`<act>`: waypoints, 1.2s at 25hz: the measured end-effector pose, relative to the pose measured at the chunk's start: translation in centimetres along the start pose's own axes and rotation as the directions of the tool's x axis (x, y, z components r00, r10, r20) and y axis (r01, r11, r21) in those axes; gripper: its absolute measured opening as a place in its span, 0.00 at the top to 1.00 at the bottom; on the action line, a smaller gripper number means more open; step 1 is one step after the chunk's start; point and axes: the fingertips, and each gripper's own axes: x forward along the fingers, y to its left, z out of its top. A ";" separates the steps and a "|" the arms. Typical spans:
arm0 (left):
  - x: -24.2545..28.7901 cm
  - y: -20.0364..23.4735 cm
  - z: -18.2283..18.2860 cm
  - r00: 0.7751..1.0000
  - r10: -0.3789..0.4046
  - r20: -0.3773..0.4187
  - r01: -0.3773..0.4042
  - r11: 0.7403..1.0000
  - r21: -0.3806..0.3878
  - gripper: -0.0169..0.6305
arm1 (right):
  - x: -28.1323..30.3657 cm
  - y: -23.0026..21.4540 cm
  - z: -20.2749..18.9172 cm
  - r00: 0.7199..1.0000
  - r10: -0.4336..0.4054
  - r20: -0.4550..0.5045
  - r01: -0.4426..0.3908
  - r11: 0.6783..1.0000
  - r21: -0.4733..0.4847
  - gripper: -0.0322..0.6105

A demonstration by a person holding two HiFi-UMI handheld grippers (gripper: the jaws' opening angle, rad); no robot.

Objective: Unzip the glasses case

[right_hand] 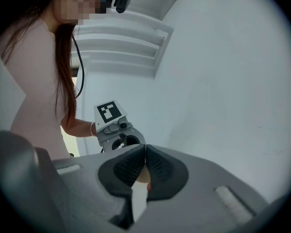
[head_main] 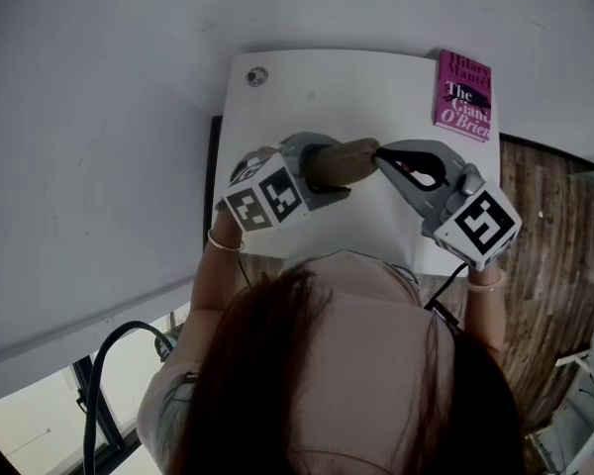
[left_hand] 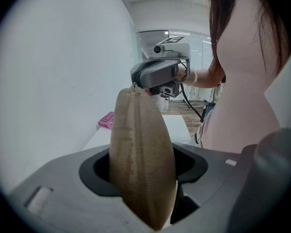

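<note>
The left gripper (head_main: 322, 166) holds the tan glasses case (head_main: 348, 159) at one end. Its jaws are spread to the width of the case and clamped on both sides. In the left gripper view the case (left_hand: 143, 159) stands on edge between the jaws and reaches away from the camera.

The right gripper (head_main: 384, 153) meets the far end of the case. In the right gripper view its ribbed pads (right_hand: 157, 166) are pressed together, and a small pale piece, apparently the zipper pull (right_hand: 142, 175), is pinched between them.

The case lies level between the two grippers, raised above the white table (head_main: 317, 87).

A pink book (head_main: 463, 95) lies at the far right corner of the table, well apart from the case.
</note>
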 end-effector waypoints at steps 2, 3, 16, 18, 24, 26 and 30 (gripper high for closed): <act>0.1 0.2 -0.1 1.000 0.007 -0.008 -0.007 1.000 -0.001 0.53 | 0.0 -0.2 -0.1 1.000 -0.011 -0.007 0.011 1.000 -0.016 0.94; 0.1 0.2 -0.1 1.000 0.010 -0.013 -0.010 1.000 -0.001 0.53 | 0.0 -0.3 -0.2 1.000 -0.018 -0.013 0.018 0.999 -0.027 0.94; 0.3 0.2 0.0 1.000 0.014 -0.010 -0.014 1.000 -0.011 0.53 | -0.1 -0.7 -0.9 0.998 -0.049 -0.046 0.046 0.996 -0.071 0.94; 0.3 0.1 -0.2 1.000 0.010 -0.012 -0.010 1.000 -0.021 0.53 | -0.1 -0.7 -1.0 0.998 -0.048 -0.050 0.044 0.997 -0.069 0.94; 0.2 0.2 -0.3 1.000 0.013 -0.010 -0.013 0.999 -0.031 0.53 | -0.2 -1.0 -1.2 0.998 -0.044 -0.049 0.042 0.998 -0.054 0.94; 0.2 0.1 -0.2 1.000 0.010 -0.005 -0.010 0.999 -0.034 0.53 | -0.3 -0.9 -1.3 0.998 -0.043 -0.051 0.040 0.997 -0.059 0.94; -0.1 0.1 -0.1 1.000 0.004 0.011 -0.004 0.999 -0.039 0.53 | -0.4 -1.2 -1.7 0.997 -0.050 -0.059 0.047 0.998 -0.049 0.94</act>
